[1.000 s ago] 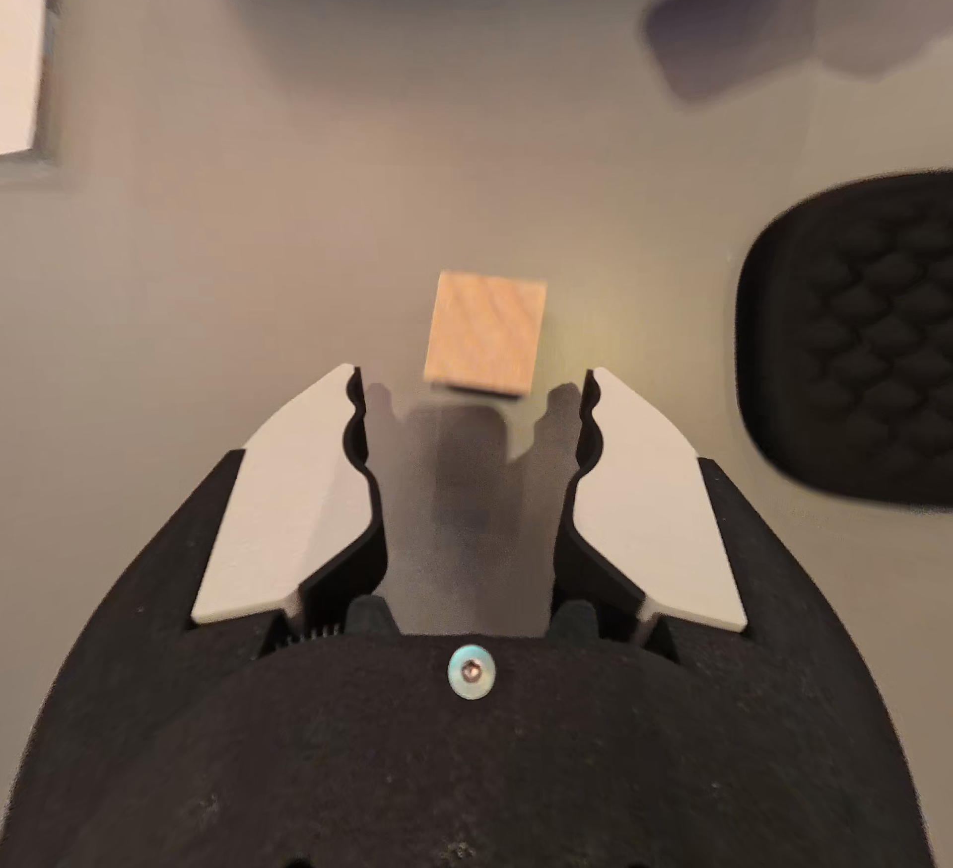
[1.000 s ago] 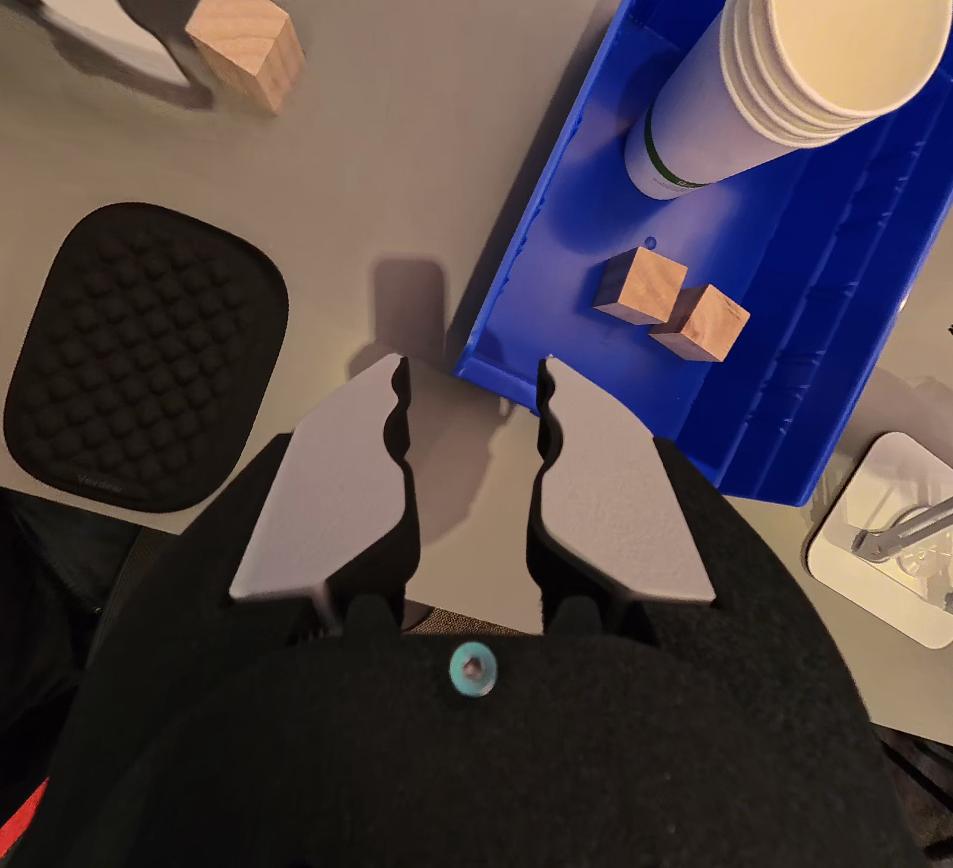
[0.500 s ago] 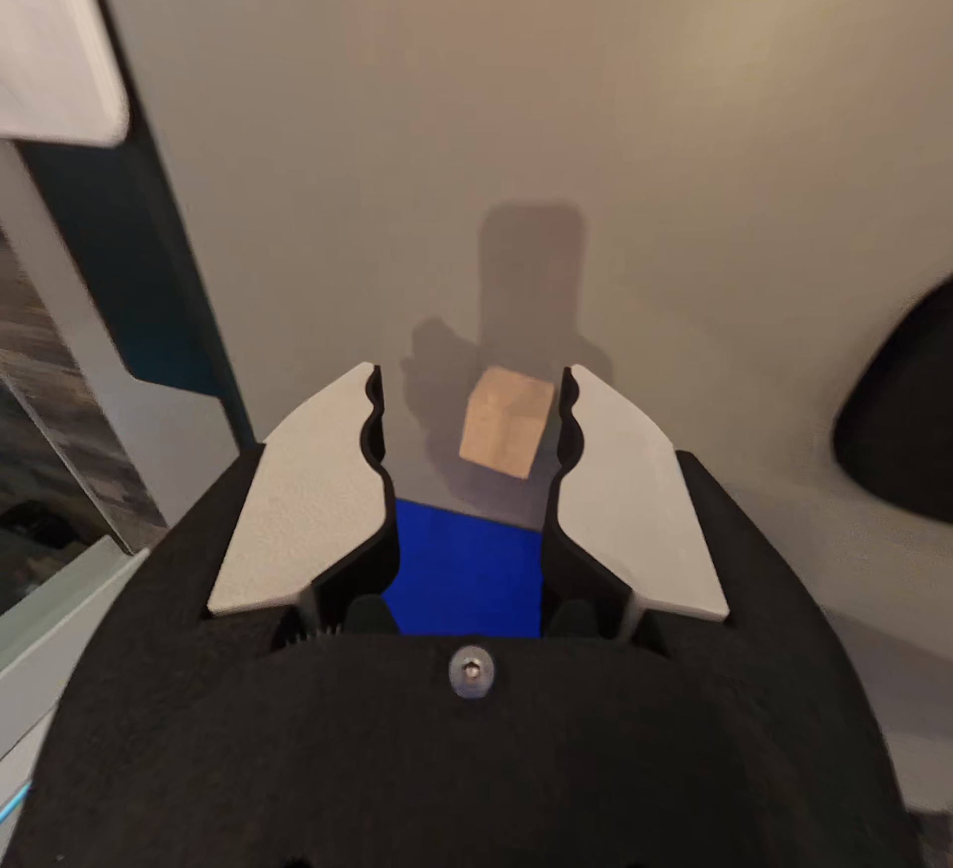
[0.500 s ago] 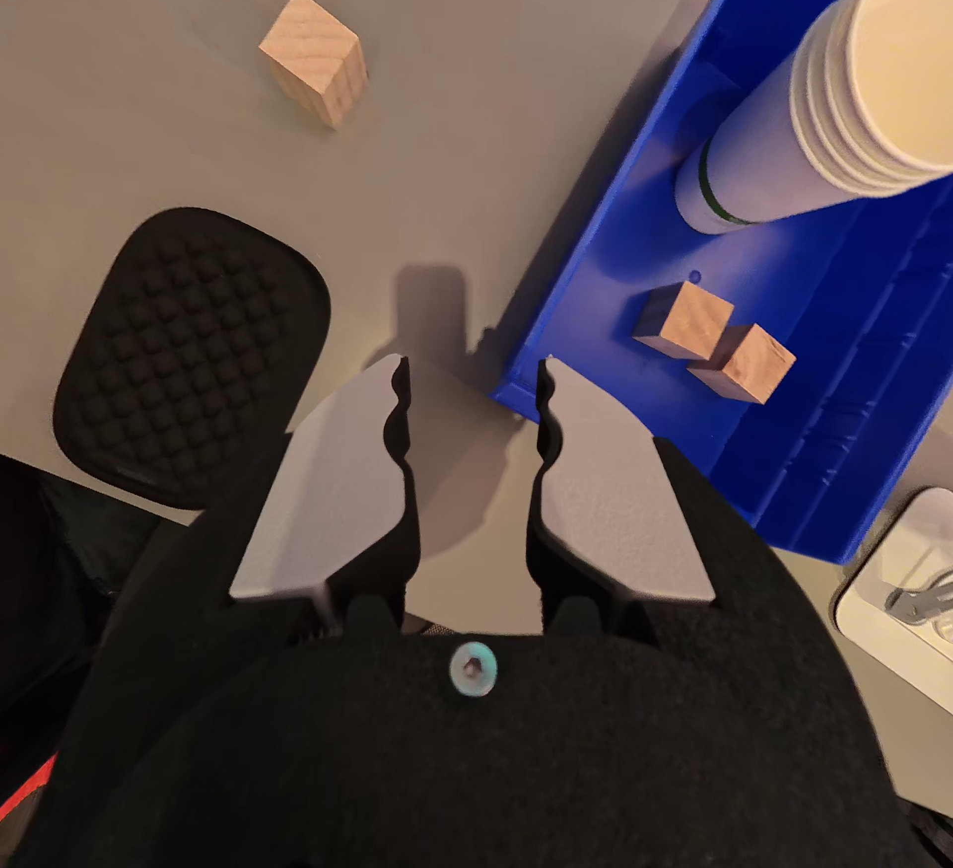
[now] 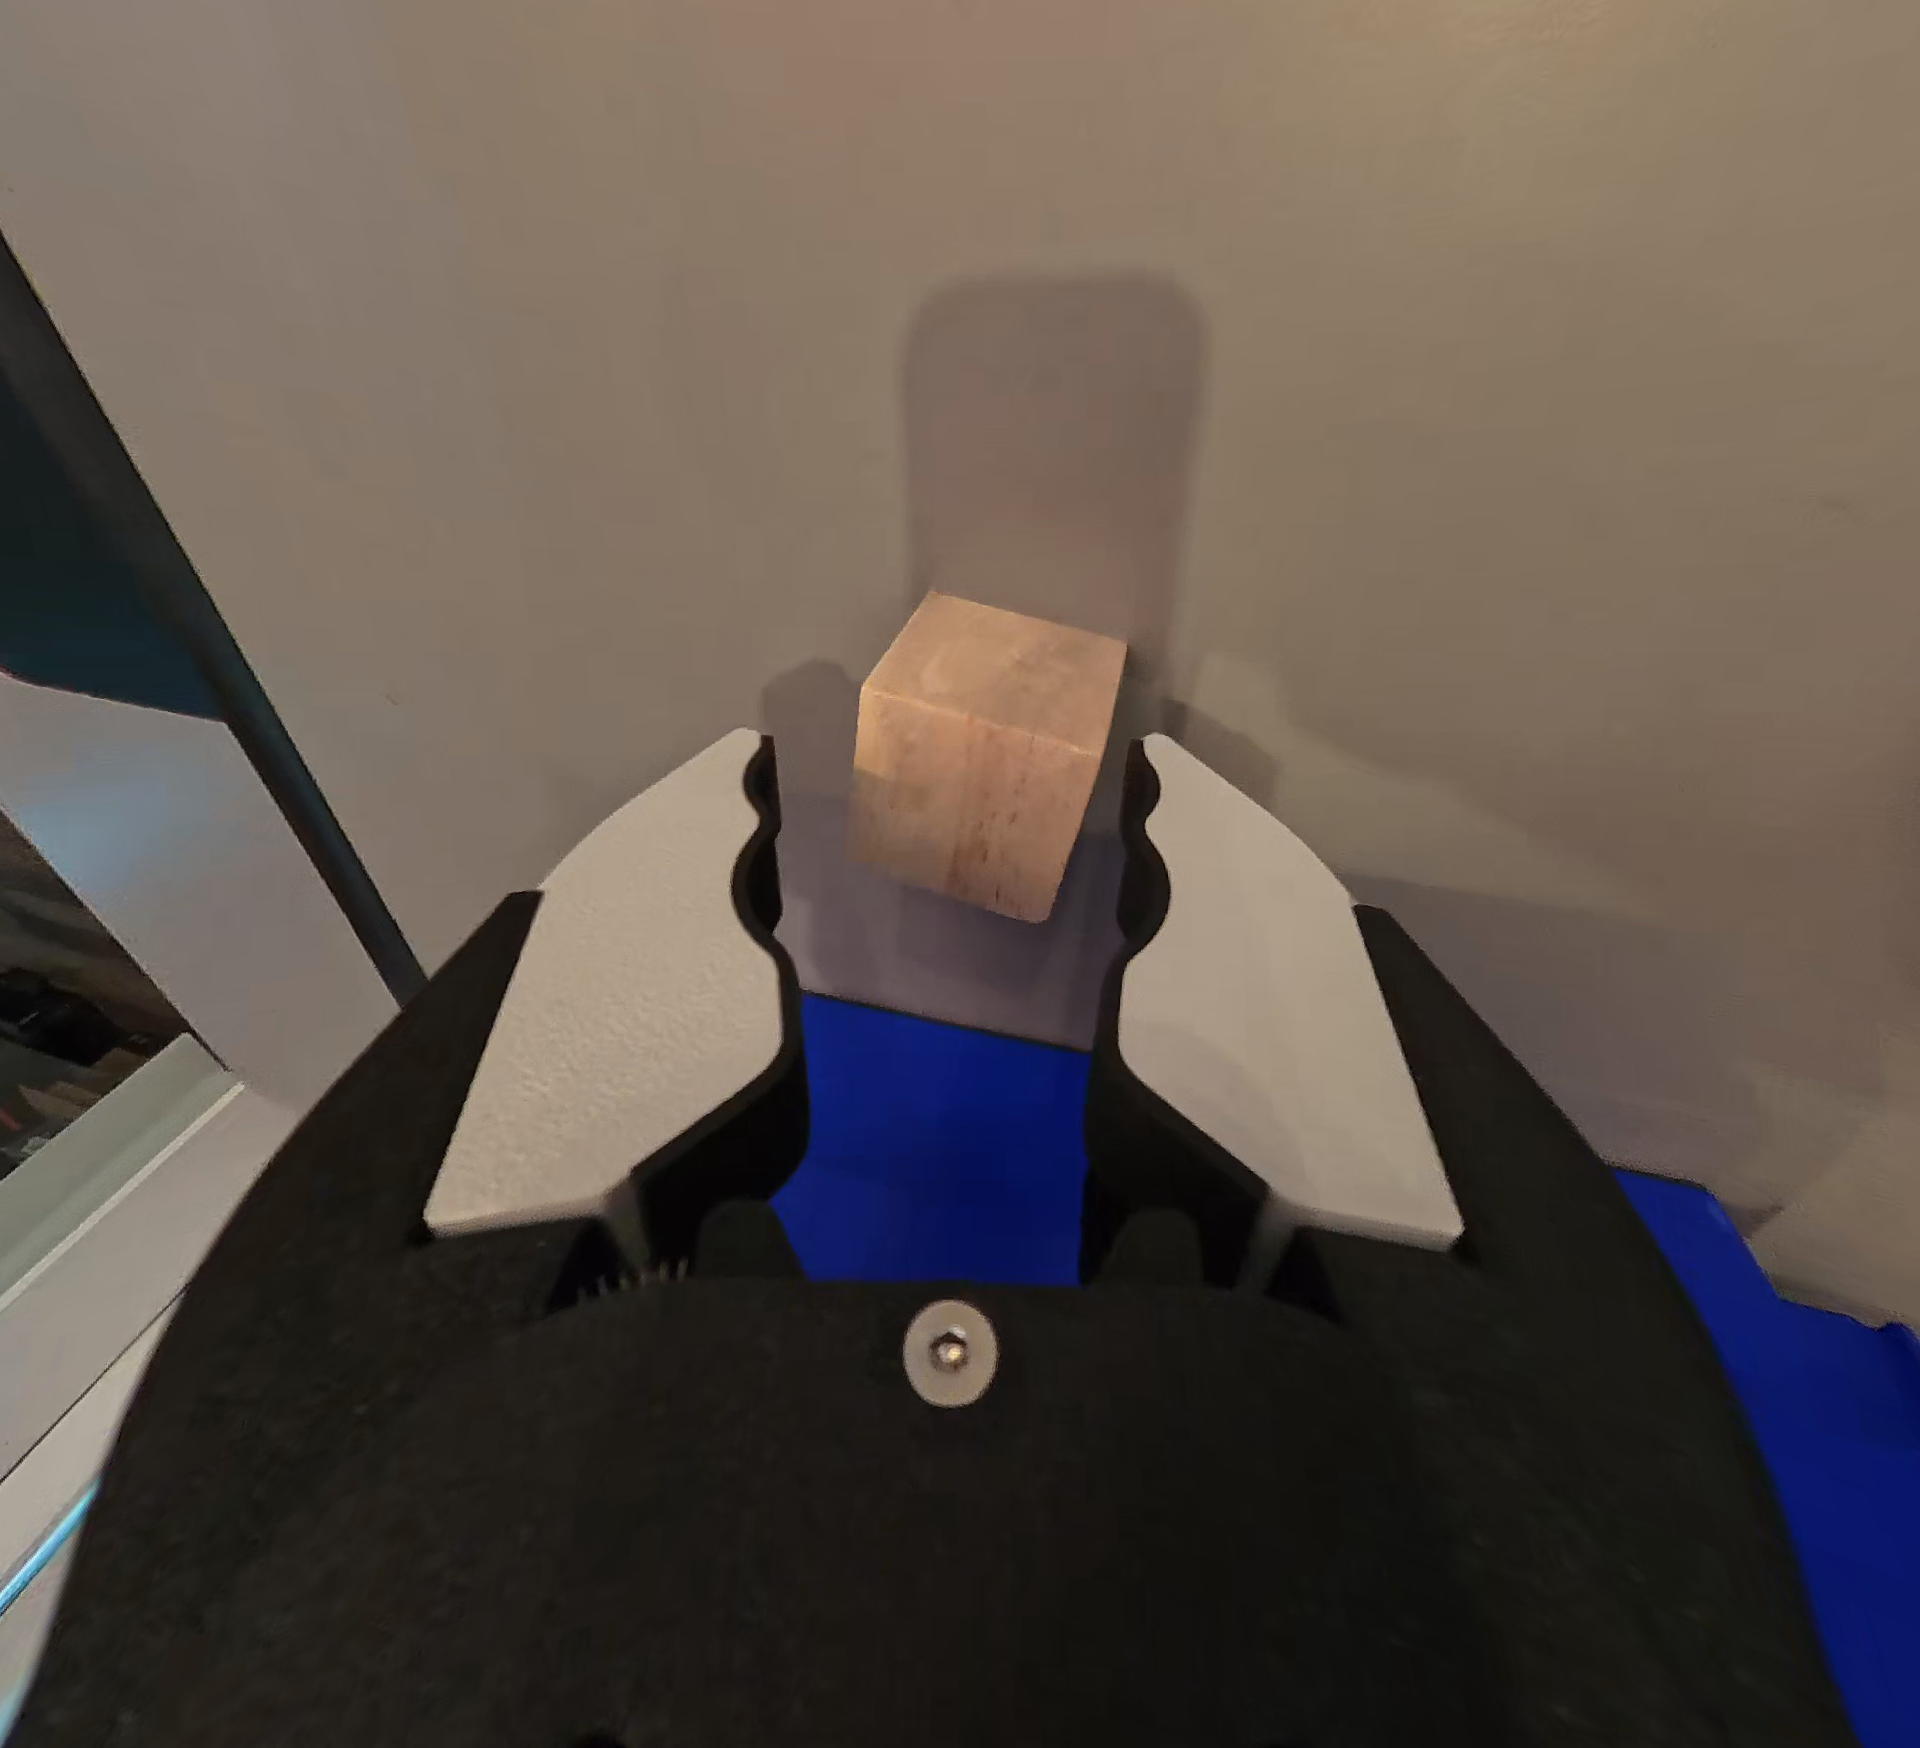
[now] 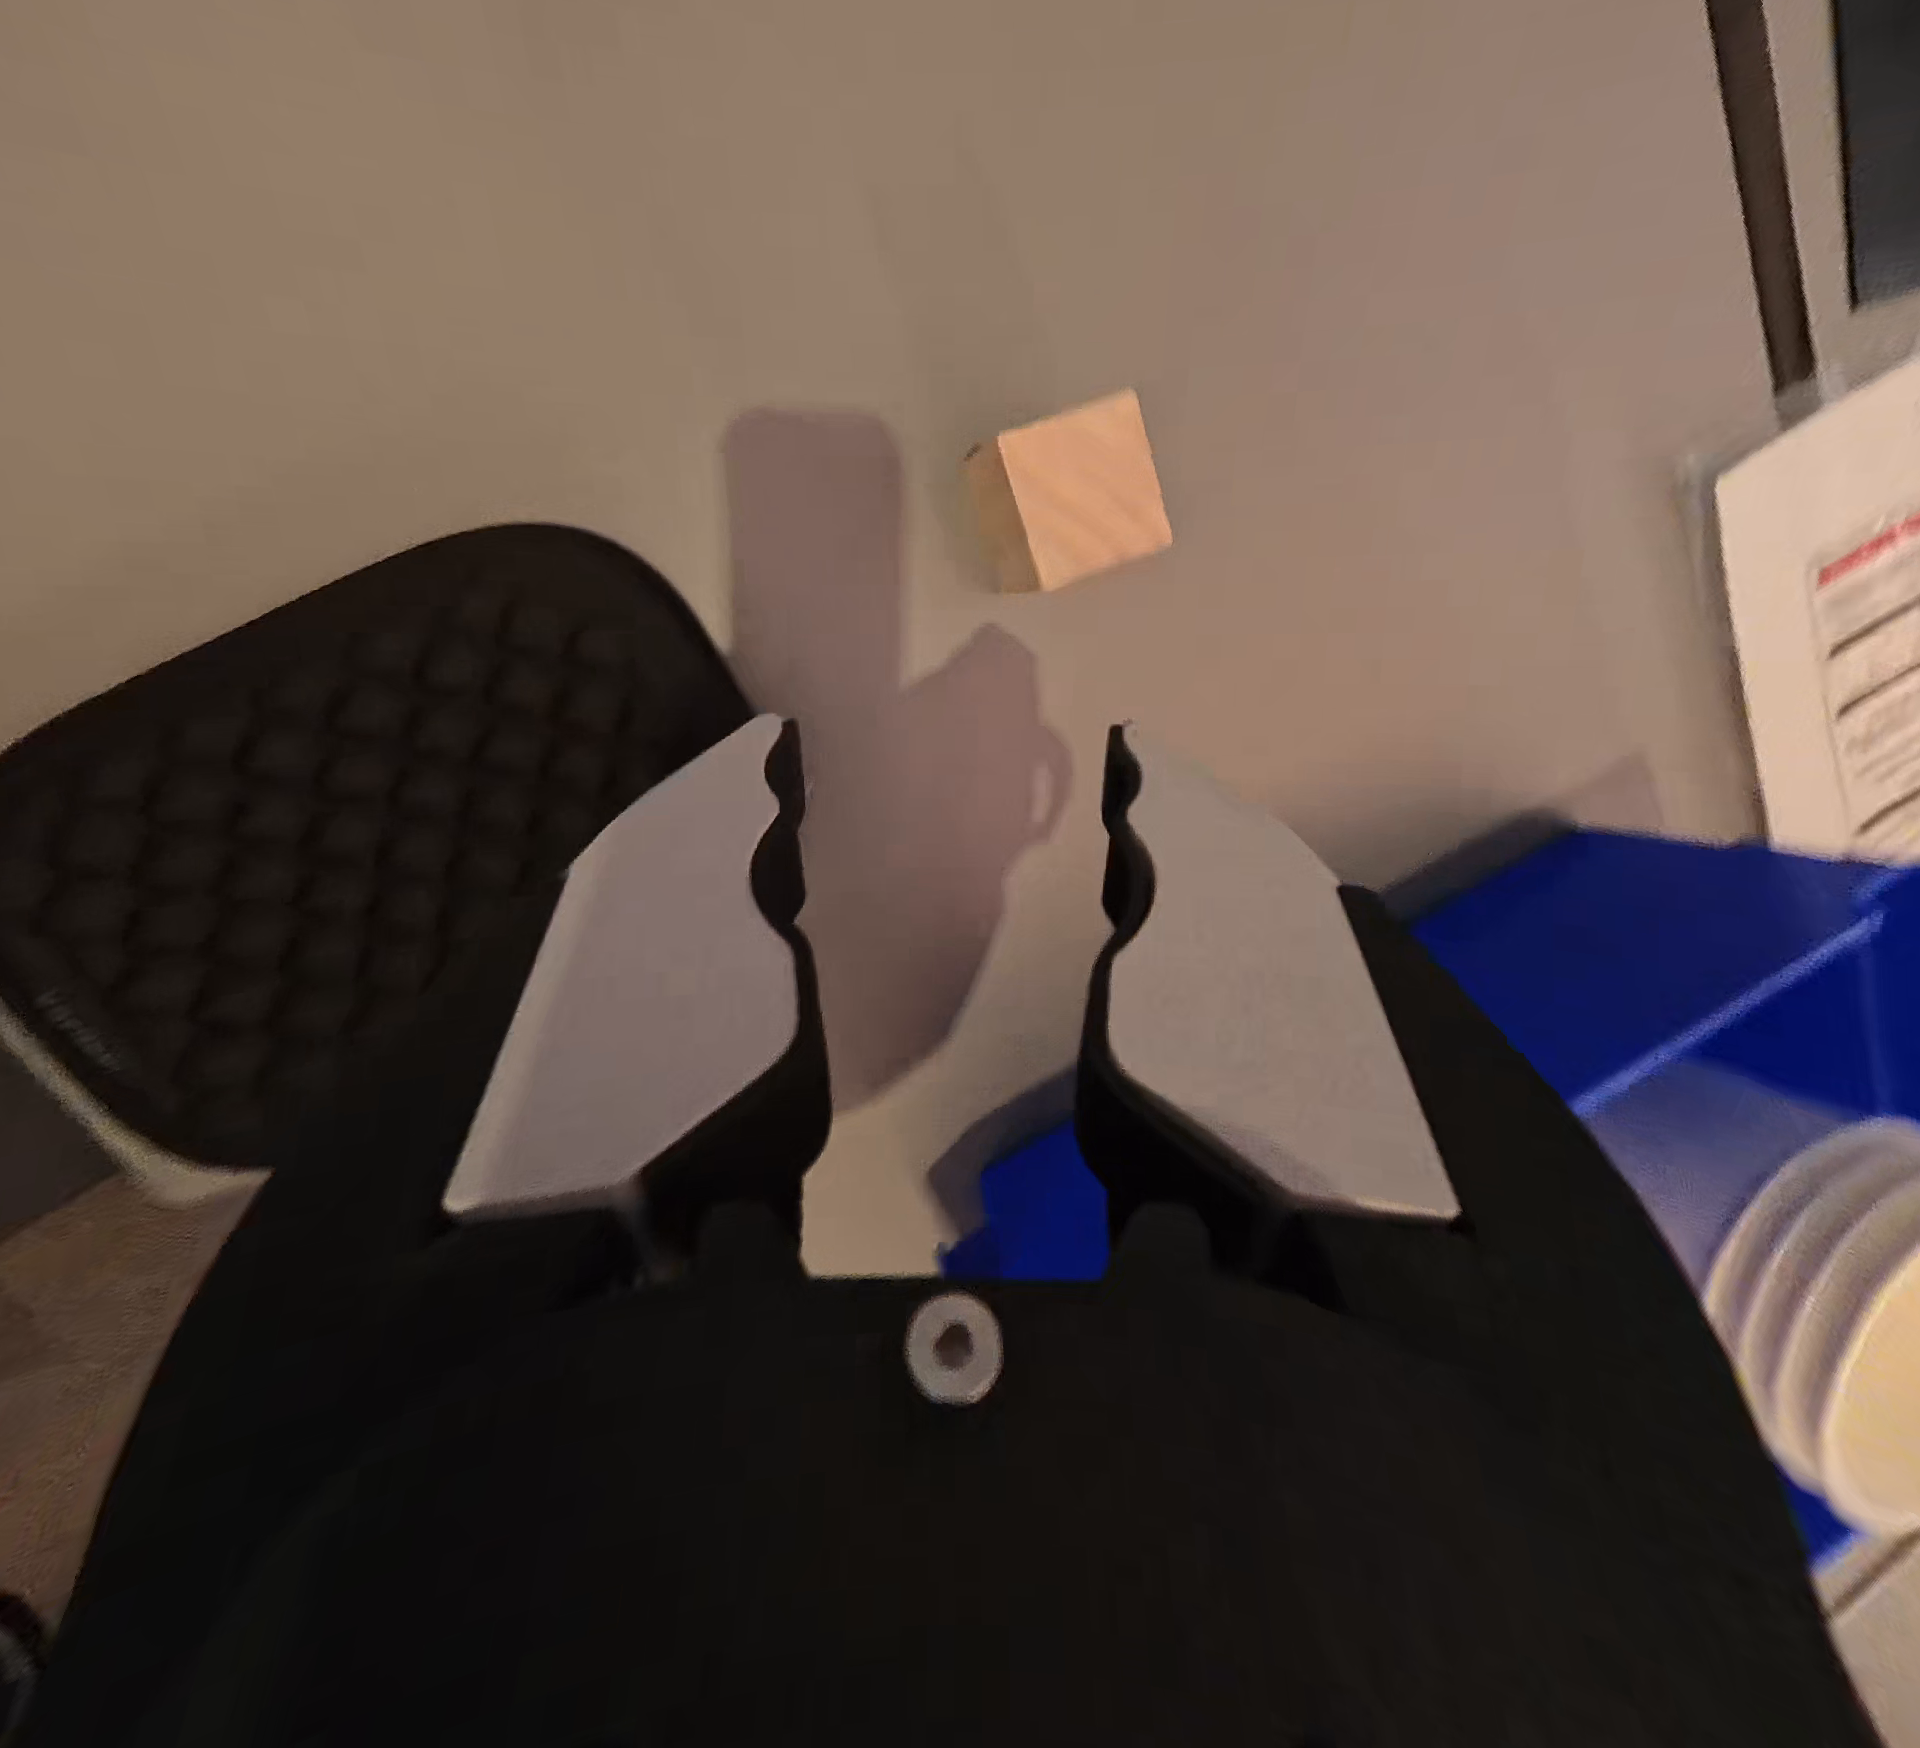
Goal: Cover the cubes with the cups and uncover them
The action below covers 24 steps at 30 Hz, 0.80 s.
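Flanking cube [image 5: 987, 768], left claw [image 5: 951, 748] agape

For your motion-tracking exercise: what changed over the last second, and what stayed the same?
Both grippers swung round: the left gripper now faces the cube from over the blue bin; the right gripper turned from the bin toward the cube. Nothing grasped; both open, cube on the table.

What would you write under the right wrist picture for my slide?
Open right tongs hover over the grey table: wooden cube ahead, black pad left, blue bin with cups right.
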Tool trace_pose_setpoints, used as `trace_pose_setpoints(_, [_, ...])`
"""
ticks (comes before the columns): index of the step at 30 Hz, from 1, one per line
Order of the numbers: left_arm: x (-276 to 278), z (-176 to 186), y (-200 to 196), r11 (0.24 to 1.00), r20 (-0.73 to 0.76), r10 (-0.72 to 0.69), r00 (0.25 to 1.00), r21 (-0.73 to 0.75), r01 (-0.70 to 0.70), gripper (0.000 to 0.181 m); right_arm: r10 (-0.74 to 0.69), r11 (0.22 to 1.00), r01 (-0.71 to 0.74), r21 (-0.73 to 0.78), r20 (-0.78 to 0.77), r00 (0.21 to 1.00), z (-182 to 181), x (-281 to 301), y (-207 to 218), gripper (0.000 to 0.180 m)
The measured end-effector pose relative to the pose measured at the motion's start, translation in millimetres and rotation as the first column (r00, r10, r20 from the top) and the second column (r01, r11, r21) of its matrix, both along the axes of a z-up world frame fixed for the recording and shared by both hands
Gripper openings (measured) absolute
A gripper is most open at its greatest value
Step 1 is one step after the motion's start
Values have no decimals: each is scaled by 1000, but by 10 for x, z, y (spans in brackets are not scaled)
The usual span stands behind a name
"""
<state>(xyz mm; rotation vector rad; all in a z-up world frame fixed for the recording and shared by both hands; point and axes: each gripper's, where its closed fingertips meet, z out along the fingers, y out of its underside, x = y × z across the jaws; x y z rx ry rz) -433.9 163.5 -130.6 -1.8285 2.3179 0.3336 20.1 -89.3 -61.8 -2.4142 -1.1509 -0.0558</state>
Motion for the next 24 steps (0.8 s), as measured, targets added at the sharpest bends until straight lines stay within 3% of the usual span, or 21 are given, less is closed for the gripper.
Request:
trace_pose_setpoints(5, [-18, -63, -13, 1000, -4, 4, 1000, -16, -4, 48, 131, 991, -130, -17, 99, 986, -318, -129, 433, 55])
trace_pose_setpoints(9, [-19, -68, -1, 1000, -6, 17, 1000, -9, -17, 47, 145, 985, -142, -98, 19, 989, -507, -165, 613, 54])
trace_pose_setpoints(15, [114, -44, -39, 999, 51, 35, 998, -21, -34, 46, 150, 978, -144, -154, 28, 988, -755, -66, 721, 55])
trace_pose_setpoints(19, [526, 60, -169, 1000, 116, -15, 993, -12, 17, 46, 161, 973, -149, -178, 53, 986, -879, -58, 718, 48])
trace_pose_setpoints(24, [1537, 240, -621, 990, 251, -124, 960, -37, 137, 46, 142, 979, -138, -150, 14, 990, -814, -99, 692, 46])
